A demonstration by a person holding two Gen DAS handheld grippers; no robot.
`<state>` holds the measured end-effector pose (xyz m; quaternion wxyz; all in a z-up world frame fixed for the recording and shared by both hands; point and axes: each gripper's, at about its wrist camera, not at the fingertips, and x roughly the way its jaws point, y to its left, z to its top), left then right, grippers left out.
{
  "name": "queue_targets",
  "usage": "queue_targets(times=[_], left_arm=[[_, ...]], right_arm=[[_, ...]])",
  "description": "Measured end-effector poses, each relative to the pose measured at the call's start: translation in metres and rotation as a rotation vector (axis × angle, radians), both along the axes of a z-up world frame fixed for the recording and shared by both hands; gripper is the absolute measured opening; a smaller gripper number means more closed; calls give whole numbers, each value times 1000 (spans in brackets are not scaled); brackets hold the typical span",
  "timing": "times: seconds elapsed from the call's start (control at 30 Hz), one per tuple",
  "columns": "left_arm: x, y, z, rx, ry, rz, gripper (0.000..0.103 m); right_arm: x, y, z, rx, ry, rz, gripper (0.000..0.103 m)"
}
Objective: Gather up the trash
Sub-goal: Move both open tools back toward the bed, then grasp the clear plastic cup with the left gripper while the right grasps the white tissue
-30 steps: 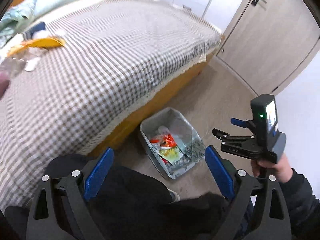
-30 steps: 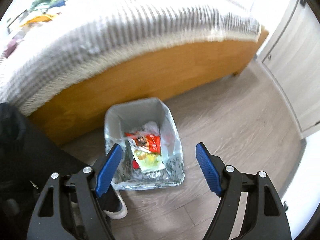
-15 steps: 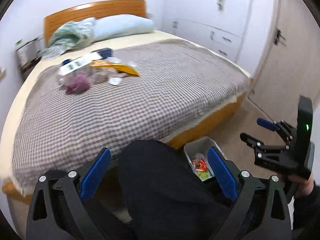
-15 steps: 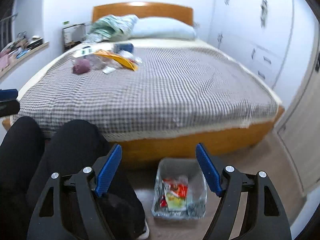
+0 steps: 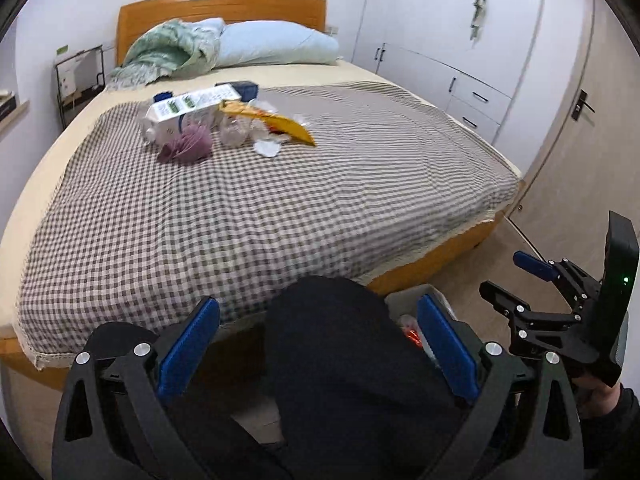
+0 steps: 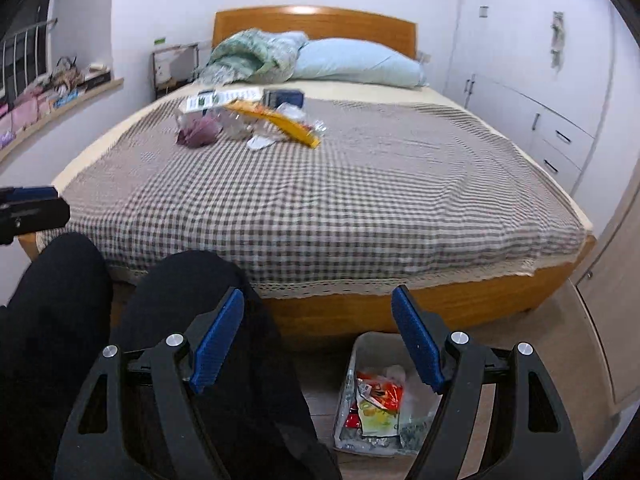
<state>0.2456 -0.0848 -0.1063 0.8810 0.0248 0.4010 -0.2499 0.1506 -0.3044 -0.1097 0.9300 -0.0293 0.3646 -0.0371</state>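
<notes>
Both claws are released, jaws spread wide, gripping nothing. The left gripper [image 5: 318,352] sits at the bottom centre of its frame; the right gripper [image 6: 318,340] likewise. The trash pile [image 6: 248,124], with a yellow wrapper [image 6: 280,122], a carton [image 5: 192,106] and a purple wad [image 5: 188,146], lies on the checked bedspread [image 6: 320,200] in the upper centre, well apart from both claws. The lined bin [image 6: 376,396] stands on the floor at lower right, just beside the right claw's right finger.

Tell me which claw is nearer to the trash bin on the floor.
Right. The right claw hangs open almost directly above the trash bin, while the left claw is open off to its left, with the person's knee between.
</notes>
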Motion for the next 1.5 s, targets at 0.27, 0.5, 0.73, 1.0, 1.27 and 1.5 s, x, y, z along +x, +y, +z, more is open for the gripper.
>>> queue_targets(times=[0.27,0.5,0.73,1.0,1.27,1.5], left_arm=[[87,42,-35,-39,119,146,96],[185,64,-17,-25,125,188,96],[339,56,21,-155,111,289,95],[447,25,-24,-142,209,347,60],[434,46,-34,-129,219,338,0],[374,76,30,-159,94,345,0]], right_arm=[[96,34,1,-44,1,90,73],[181,48,5,-86,5,109,73],[229,46,-12,-123,54,109,73],[314,51,-25,55,104,152,73],[418,65,-66,30,213,139,39],[365,56,-25,121,177,168,2]])
